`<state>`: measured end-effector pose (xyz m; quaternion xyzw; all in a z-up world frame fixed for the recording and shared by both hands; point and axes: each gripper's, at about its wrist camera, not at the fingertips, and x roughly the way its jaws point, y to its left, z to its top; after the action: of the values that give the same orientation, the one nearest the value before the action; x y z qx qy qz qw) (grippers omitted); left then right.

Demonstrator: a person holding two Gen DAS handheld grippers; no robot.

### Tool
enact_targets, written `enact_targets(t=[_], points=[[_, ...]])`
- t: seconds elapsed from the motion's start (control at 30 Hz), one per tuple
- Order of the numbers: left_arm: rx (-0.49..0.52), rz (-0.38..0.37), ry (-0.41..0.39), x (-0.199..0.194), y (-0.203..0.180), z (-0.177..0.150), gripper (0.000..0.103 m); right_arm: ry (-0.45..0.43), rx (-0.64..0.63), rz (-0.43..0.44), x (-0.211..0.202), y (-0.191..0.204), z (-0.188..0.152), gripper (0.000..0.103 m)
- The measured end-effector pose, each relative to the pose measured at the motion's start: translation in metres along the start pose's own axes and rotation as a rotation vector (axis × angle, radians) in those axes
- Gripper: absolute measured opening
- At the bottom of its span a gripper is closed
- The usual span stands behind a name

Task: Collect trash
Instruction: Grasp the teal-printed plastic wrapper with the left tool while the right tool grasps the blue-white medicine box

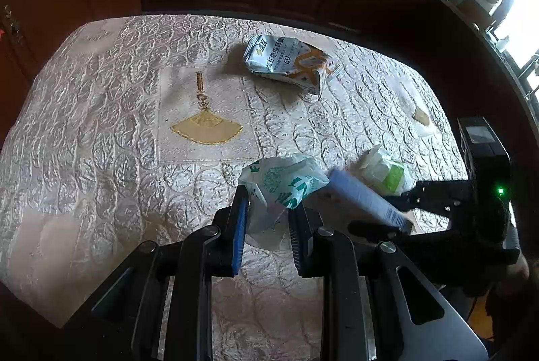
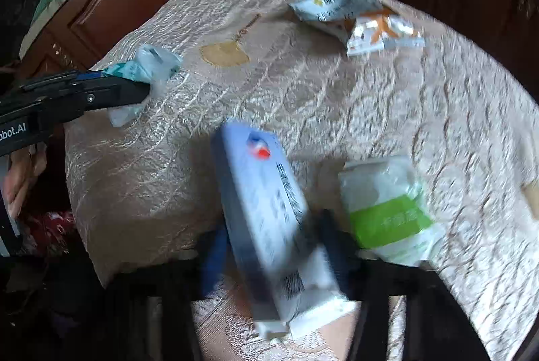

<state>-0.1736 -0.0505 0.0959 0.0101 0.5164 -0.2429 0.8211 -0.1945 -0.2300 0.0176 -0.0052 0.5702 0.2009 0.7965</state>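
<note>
— Nearest the left wrist camera, what sits between those blue pads?

— Crumpled white-and-green plastic bag (image 1: 281, 189); the left gripper (image 1: 267, 219) is clamped nearly closed on it, above the quilted tablecloth (image 1: 101, 125).

— And the right gripper (image 2: 269, 246)?

— Blurred. A pale blue box (image 2: 266, 209) stands tilted between its fingers; whether they press it, I cannot tell.

— Other trash?

— A green-banded packet (image 2: 387, 212) lies just beside the box, and a torn white-and-orange wrapper (image 1: 289, 61) lies well apart at the far side.
</note>
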Motion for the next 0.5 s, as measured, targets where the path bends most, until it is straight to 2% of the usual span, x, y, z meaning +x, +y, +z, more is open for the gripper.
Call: enact_targets(t=[0.03, 0.1, 0.23, 0.33, 0.5], points=[[-0.001, -0.002, -0.001, 0.000, -0.001, 0.001, 0.020, -0.012, 0.014, 0.006, -0.002, -0.001, -0.002, 0.029], [0.002, -0.007, -0.006, -0.001, -0.004, 0.003, 0.020, -0.055, 0.044, 0.016, -0.010, -0.007, -0.008, 0.025], [0.013, -0.026, -0.020, -0.003, -0.016, 0.009, 0.020, -0.128, 0.076, 0.035, -0.037, -0.014, -0.019, 0.019], [0.029, -0.043, -0.030, -0.004, -0.030, 0.014, 0.020, -0.184, 0.113, 0.039, -0.061, -0.019, -0.026, 0.017], [0.056, -0.064, -0.033, -0.001, -0.051, 0.018, 0.020, -0.195, 0.154, 0.043, -0.073, -0.030, -0.036, 0.017]])
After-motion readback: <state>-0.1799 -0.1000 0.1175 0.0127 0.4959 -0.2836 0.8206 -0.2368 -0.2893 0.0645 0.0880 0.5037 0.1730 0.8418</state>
